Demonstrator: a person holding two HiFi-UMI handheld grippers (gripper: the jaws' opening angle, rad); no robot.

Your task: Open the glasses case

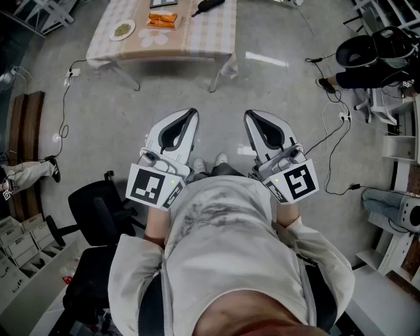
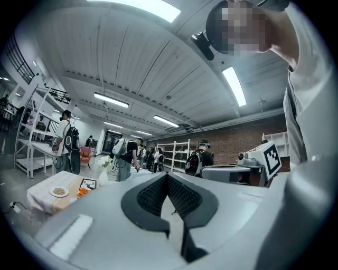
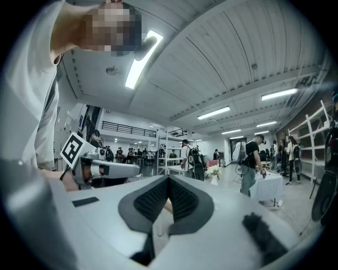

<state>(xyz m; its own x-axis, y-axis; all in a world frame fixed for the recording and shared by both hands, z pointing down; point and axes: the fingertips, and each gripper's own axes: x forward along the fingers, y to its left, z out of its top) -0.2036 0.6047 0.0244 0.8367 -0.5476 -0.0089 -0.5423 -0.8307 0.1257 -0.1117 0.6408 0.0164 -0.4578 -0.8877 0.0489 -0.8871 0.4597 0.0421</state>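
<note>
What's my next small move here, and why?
Probably walk up to the table. The left gripper and right gripper are both shut and empty, held level in front of your body. The table stands well ahead across the floor, likely out of reach. A dark thing at its far edge may be the case, but it's too small to tell.

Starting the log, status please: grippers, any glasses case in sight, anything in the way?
Left gripper shut, empty. Right gripper shut, empty. Case unconfirmed: dark item on table ahead. Nothing seen in the way.
</note>
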